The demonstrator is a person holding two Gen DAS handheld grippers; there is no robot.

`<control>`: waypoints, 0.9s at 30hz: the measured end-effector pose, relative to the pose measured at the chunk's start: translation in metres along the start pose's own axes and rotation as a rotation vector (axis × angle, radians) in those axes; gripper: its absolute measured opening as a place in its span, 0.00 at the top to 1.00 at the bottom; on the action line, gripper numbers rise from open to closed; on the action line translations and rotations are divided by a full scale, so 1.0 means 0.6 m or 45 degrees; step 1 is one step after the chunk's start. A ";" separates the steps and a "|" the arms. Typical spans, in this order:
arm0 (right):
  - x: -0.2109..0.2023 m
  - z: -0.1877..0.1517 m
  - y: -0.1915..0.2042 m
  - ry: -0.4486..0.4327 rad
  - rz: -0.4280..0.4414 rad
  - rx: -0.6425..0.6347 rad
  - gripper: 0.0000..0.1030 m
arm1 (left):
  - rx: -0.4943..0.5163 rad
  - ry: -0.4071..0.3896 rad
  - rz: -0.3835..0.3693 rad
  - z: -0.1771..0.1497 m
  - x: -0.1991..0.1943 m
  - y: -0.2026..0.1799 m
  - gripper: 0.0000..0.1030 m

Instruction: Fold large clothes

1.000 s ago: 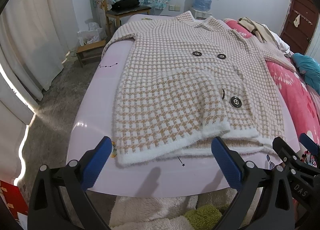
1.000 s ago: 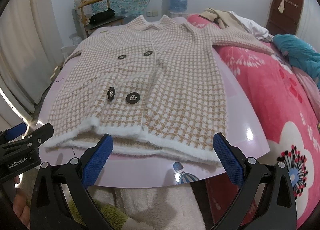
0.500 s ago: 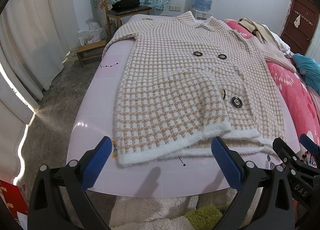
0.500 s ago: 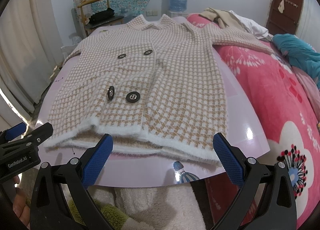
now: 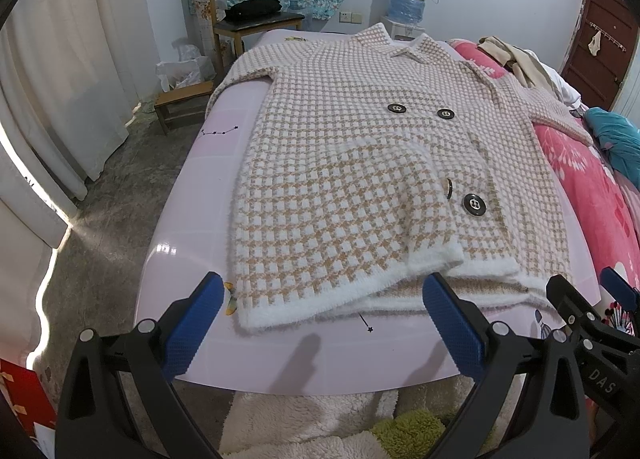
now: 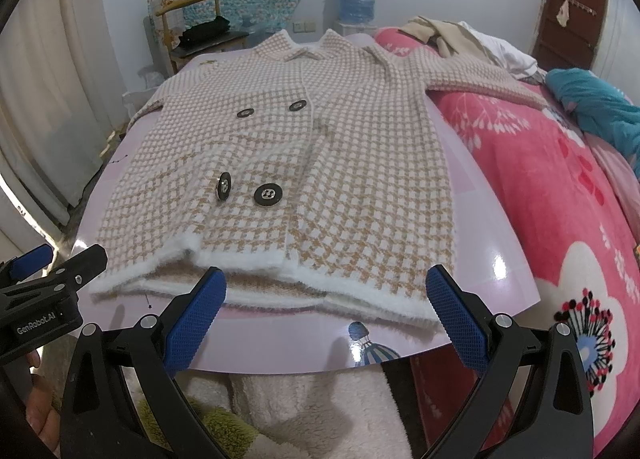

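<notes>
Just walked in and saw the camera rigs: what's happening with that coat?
A person holds a gripper in each hand at the foot of the pink mat. The checked coat lies spread flat, buttoned, not yet folded. The left gripper and right gripper hover near its white hem, jaws open, holding nothing.

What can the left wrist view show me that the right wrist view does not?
Only the left wrist view shows the small wooden stool and the bare floor beside the bed. Only the right wrist view shows the flower print low on the pink blanket. Both show the checked coat spread flat, its four dark buttons, the chair, and both pairs of jaws open and empty.
</notes>
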State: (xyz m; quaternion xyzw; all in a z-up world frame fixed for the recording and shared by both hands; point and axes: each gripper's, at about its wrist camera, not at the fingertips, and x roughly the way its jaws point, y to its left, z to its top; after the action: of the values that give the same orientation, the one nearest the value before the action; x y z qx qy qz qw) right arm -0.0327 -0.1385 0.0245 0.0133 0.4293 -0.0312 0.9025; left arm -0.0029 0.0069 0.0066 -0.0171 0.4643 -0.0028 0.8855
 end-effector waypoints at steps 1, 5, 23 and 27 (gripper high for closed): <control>0.000 0.000 0.001 0.001 0.001 -0.001 0.07 | -0.001 -0.001 0.001 0.000 0.000 0.001 0.05; 0.000 0.001 0.001 0.003 0.001 -0.003 0.07 | -0.001 -0.001 0.002 0.001 -0.001 0.004 0.05; 0.000 0.003 0.003 0.006 0.000 -0.003 0.07 | -0.001 0.007 0.009 0.003 0.007 0.014 0.05; 0.004 0.004 0.004 0.012 -0.002 -0.002 0.07 | -0.001 0.011 0.017 0.003 0.012 0.009 0.05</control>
State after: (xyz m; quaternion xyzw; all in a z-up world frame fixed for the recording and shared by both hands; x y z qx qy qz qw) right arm -0.0293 -0.1365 0.0242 0.0122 0.4334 -0.0313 0.9006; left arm 0.0029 0.0121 0.0014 -0.0142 0.4682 0.0030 0.8835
